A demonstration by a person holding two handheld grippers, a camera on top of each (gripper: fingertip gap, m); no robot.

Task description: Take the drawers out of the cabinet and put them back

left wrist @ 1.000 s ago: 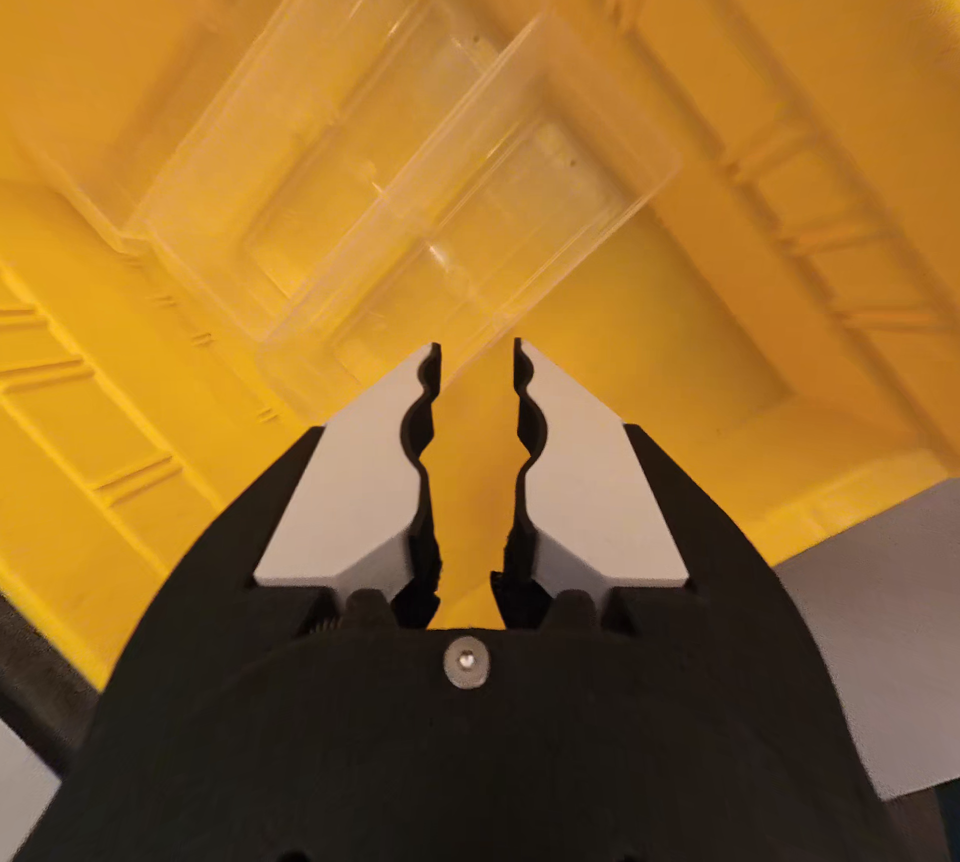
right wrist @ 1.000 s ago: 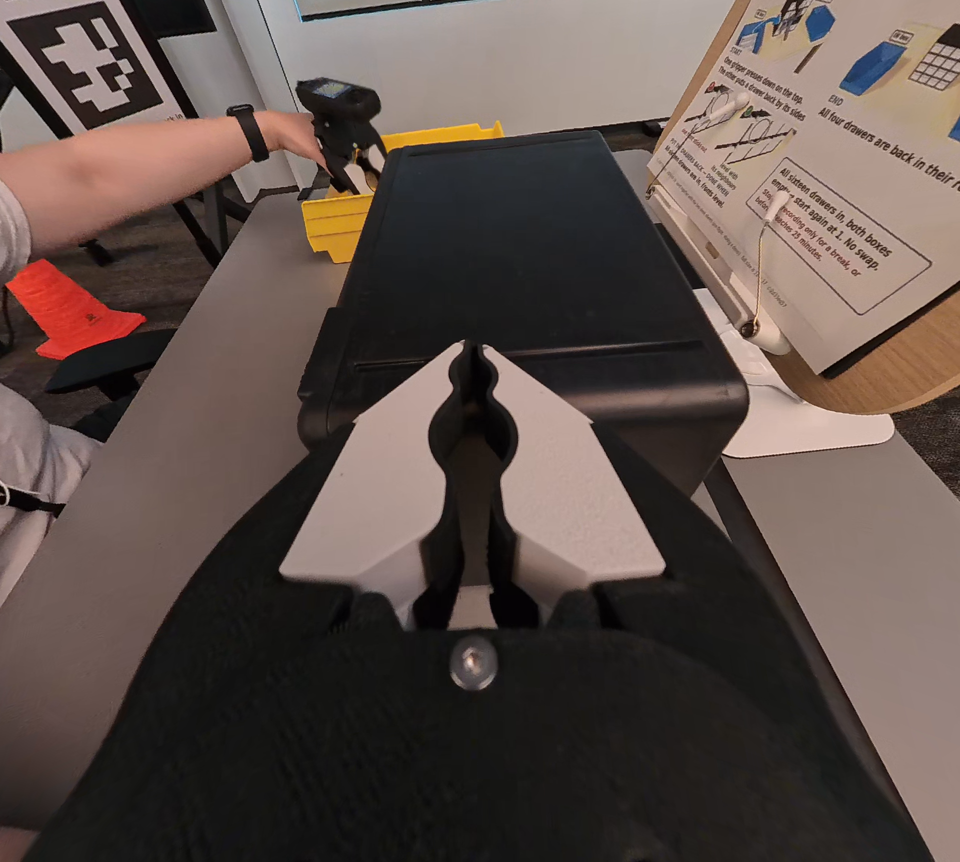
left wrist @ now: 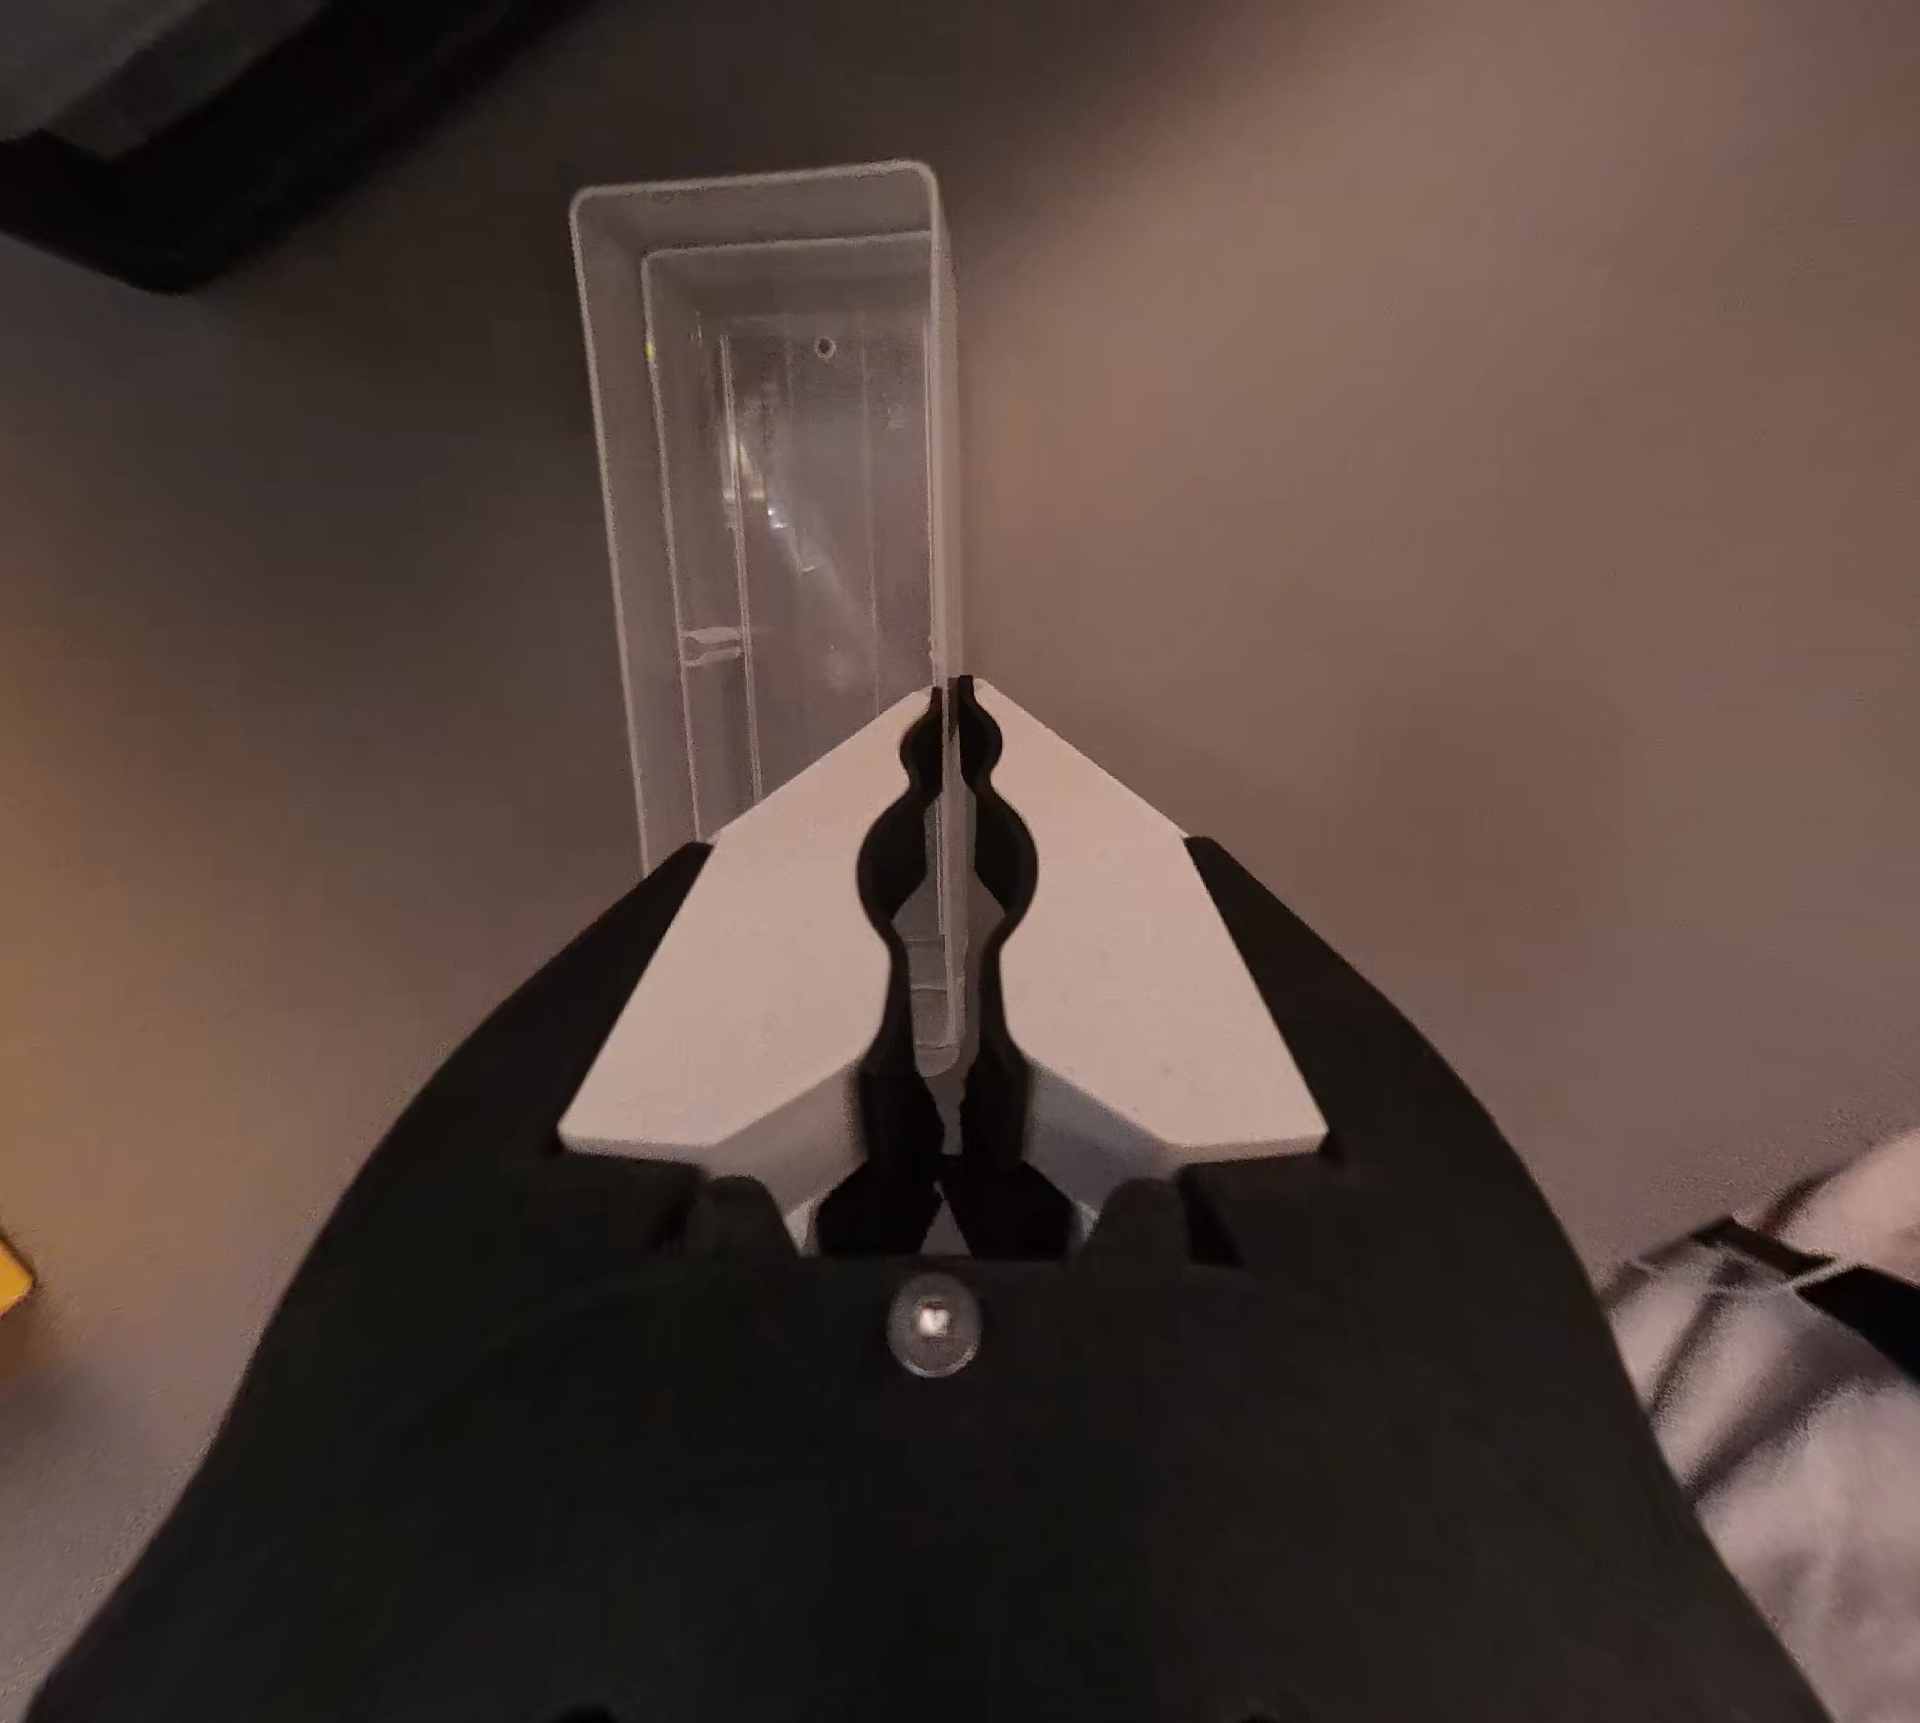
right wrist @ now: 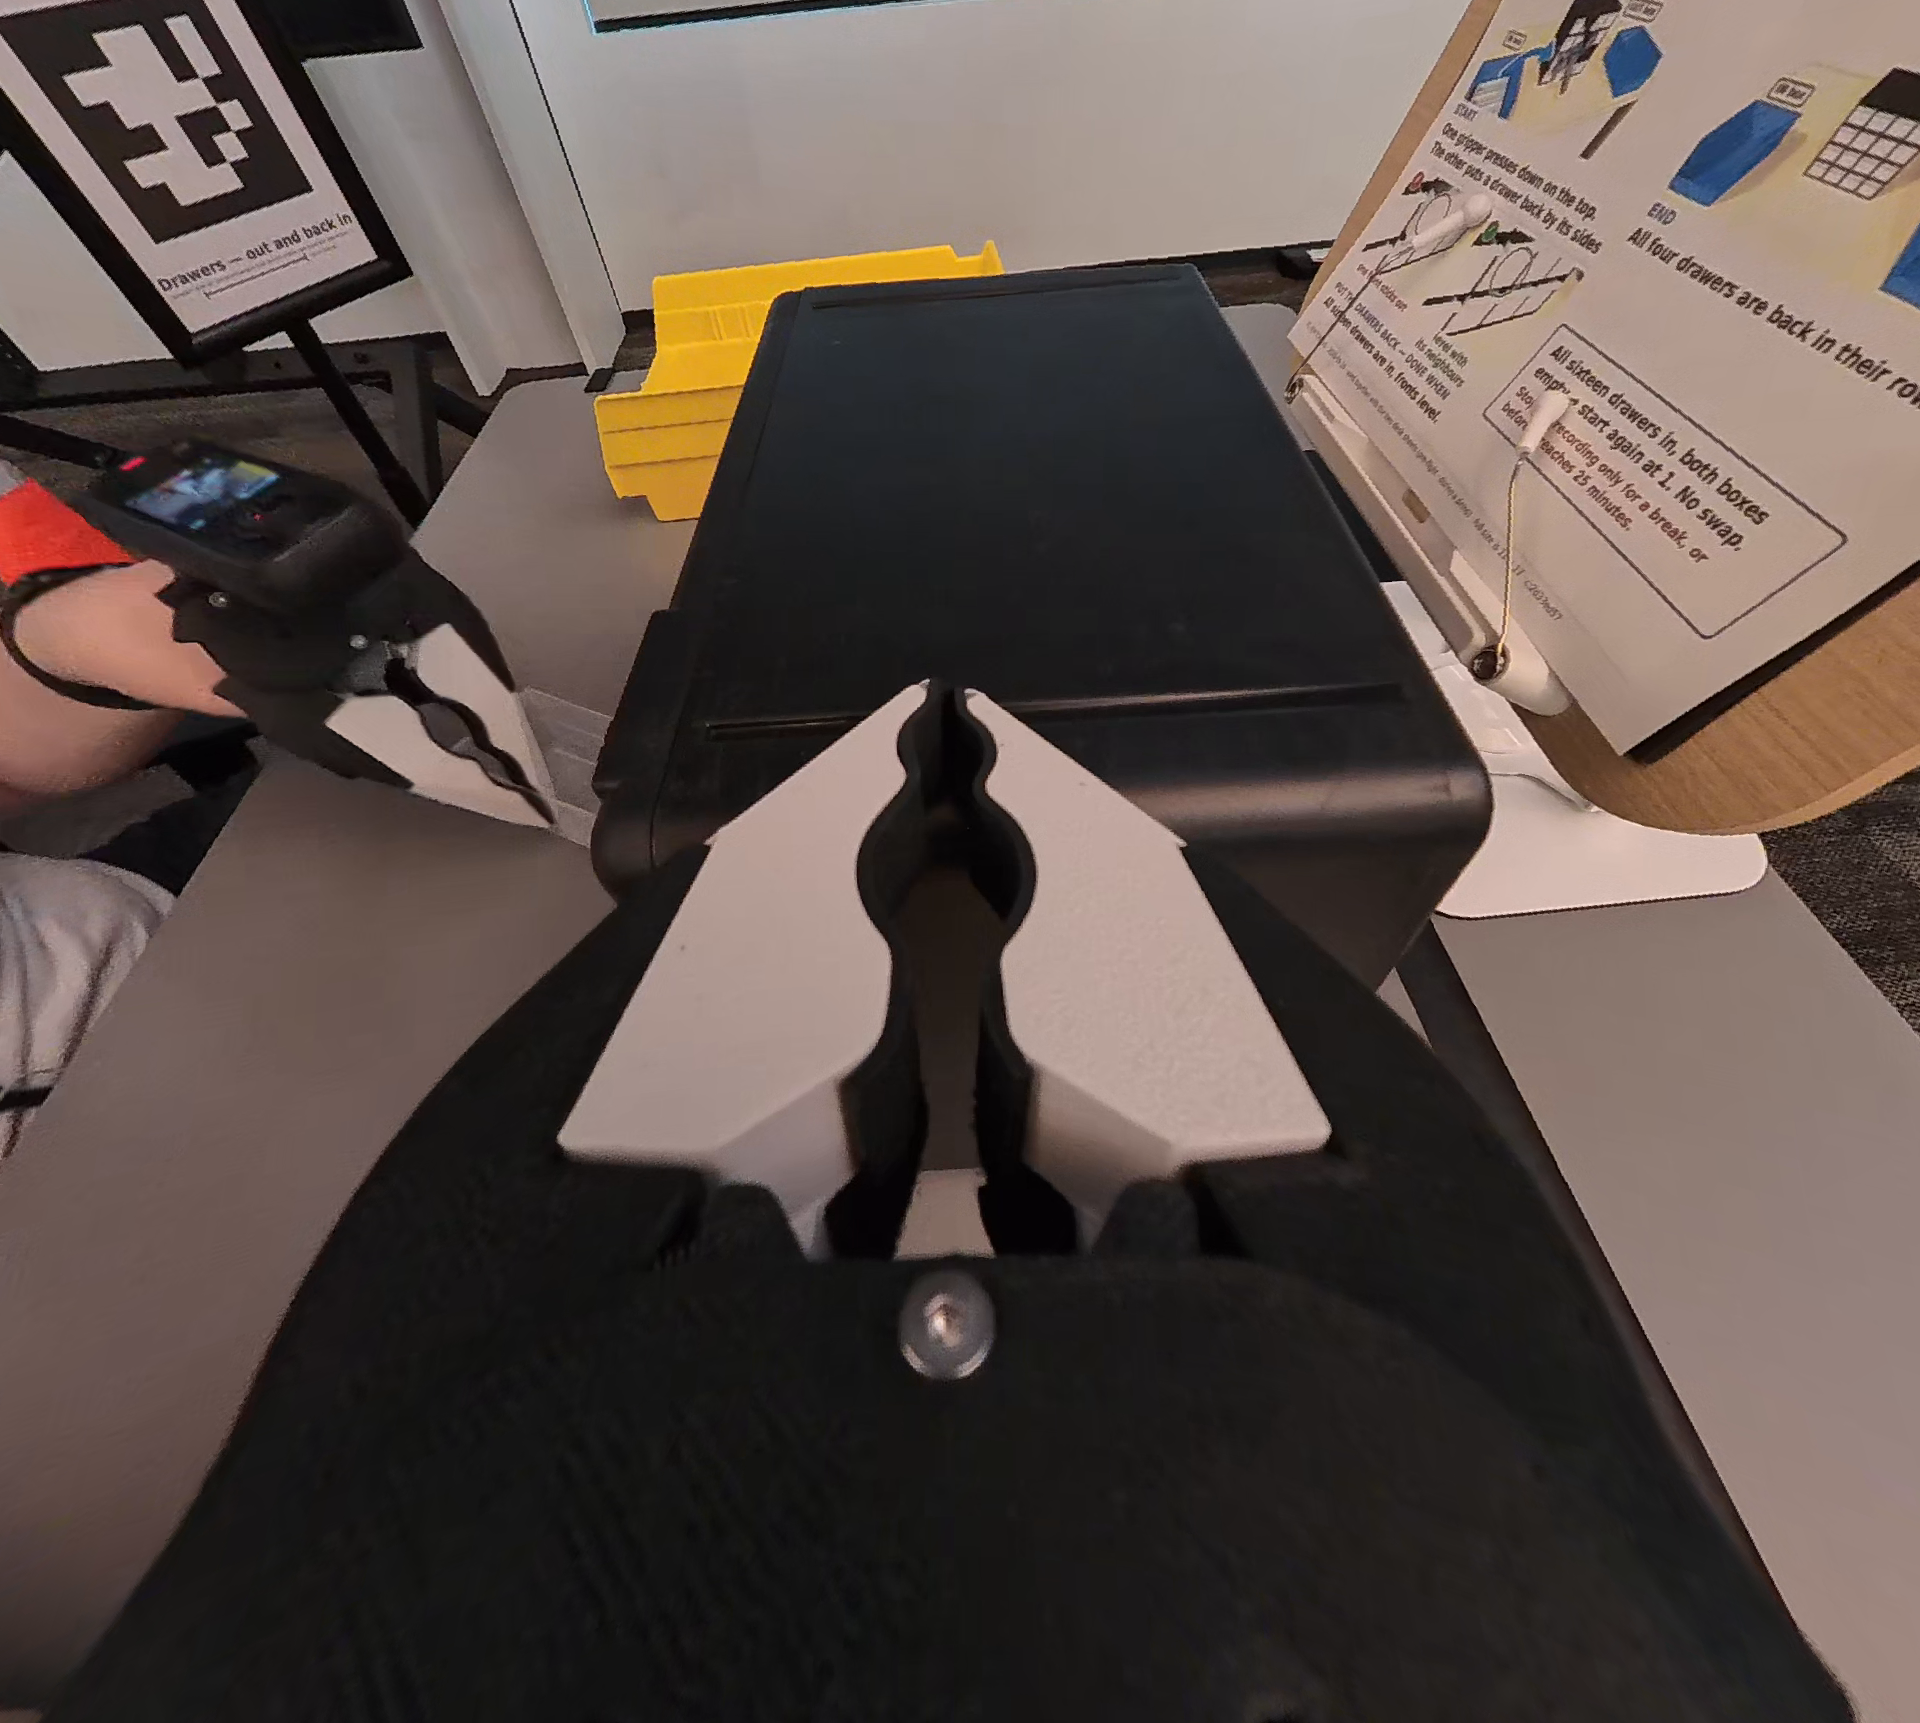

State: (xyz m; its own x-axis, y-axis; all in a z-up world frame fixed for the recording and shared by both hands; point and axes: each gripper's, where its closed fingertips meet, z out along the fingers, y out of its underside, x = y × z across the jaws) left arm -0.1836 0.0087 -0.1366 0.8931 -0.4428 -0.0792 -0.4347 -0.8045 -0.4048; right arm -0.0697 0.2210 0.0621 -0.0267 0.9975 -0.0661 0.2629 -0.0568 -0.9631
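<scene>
While gripping one side wall of a clear drawer (left wrist: 790, 489) between closed fingers, the left gripper (left wrist: 951, 686) is holding it above the grey table (left wrist: 1403, 426), just beside the cabinet's (right wrist: 1039, 520) front left corner. From the right wrist view, that drawer is showing only as a clear sliver past the left gripper's tips. With nothing between its pinched-together fingers, the right gripper (right wrist: 943, 688) is sitting over the near edge of the black cabinet's top. A yellow bin (right wrist: 686, 416) is standing behind the cabinet, and an instruction board (right wrist: 1621, 302) is leaning at the right.
</scene>
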